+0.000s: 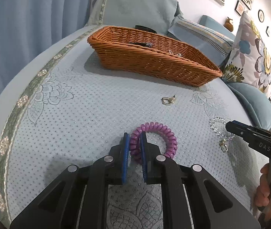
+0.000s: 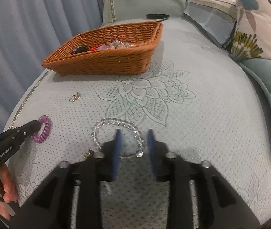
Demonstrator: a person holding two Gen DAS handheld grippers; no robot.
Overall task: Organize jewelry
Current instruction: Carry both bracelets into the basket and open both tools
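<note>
A purple coil hair tie [image 1: 155, 140] lies on the pale blue sofa cover. My left gripper [image 1: 134, 137] is shut on its left side; it also shows in the right wrist view [image 2: 37, 126] at the coil tie [image 2: 43, 128]. A clear bead bracelet [image 2: 116, 135] lies on the cover; my right gripper [image 2: 133, 133] is open, its blue pads astride the bracelet's right part. The bracelet also shows in the left wrist view [image 1: 220, 127] beside the right gripper [image 1: 230, 126]. A small metal ring charm [image 1: 167, 100] lies between the coil and the wicker basket [image 1: 154, 61].
The basket [image 2: 104, 61] holds beads and dark pieces, at the far left of the seat. A black round object [image 2: 157, 16] lies behind it. Patterned cushions [image 1: 253, 51] stand at the right. A blue curtain [image 2: 30, 28] hangs left.
</note>
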